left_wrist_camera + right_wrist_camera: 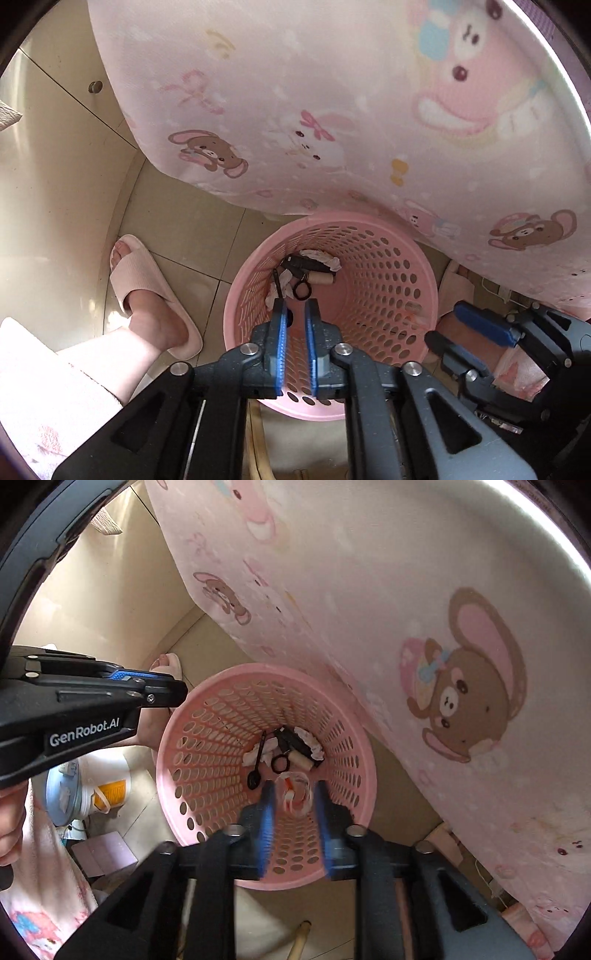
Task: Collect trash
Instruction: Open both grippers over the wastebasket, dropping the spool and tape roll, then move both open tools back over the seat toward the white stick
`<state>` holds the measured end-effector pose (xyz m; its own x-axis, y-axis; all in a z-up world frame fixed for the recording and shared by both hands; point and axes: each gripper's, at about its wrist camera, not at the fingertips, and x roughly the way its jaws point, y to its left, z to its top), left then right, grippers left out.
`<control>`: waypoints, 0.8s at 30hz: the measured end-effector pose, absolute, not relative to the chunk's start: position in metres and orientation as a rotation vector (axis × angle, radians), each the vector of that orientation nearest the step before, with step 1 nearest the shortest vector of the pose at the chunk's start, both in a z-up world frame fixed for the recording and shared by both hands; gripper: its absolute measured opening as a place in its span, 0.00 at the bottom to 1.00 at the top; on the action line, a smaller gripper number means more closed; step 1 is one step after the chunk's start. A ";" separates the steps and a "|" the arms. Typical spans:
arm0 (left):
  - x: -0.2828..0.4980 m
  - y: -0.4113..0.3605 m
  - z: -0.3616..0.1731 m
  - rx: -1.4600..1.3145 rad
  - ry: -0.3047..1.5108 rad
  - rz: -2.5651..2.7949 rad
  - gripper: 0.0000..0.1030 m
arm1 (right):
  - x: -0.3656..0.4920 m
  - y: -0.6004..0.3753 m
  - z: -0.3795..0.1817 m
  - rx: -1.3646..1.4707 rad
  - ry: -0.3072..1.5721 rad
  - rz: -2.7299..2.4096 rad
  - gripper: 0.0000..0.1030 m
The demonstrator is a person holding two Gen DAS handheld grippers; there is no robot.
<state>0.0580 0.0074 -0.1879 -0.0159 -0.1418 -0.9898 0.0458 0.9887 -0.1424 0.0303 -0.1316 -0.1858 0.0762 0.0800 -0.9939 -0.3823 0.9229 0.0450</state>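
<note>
Trash — a clear plastic cup (295, 794) with red-and-white scraps inside — is being seen between the released fingers of the right claw (294, 805), over the mouth of the pink basket (177, 716); whether it is dropping cannot be told. It is judged light, thin and crushable, best pinched gently at the rim. The left claw (295, 314) is being held slightly parted and empty. Only the right wrist view is showing the cup — the left is showing the slipper (144, 280).
</note>
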 end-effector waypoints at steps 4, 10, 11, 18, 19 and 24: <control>0.059 0.009 -0.178 -0.086 1.544 -0.153 0.13 | 0.030 -0.134 -0.174 -0.245 1.412 0.344 0.53; 0.060 0.007 -0.146 -0.038 1.407 -0.143 0.27 | 0.030 -0.144 -0.132 -0.215 1.307 0.326 0.53; 0.059 0.007 -0.139 -0.026 1.372 -0.141 0.29 | 0.029 -0.145 -0.123 -0.212 1.282 0.324 0.53; 0.052 0.006 -0.083 0.030 1.109 -0.129 0.47 | 0.015 -0.160 -0.058 -0.177 1.064 0.315 0.53; 0.050 0.005 -0.076 0.037 1.072 -0.126 0.53 | 0.013 -0.163 -0.049 -0.170 1.025 0.308 0.53; 0.045 -0.001 -0.048 0.102 0.911 -0.084 0.77 | 0.012 -0.181 -0.016 -0.112 0.868 0.238 0.63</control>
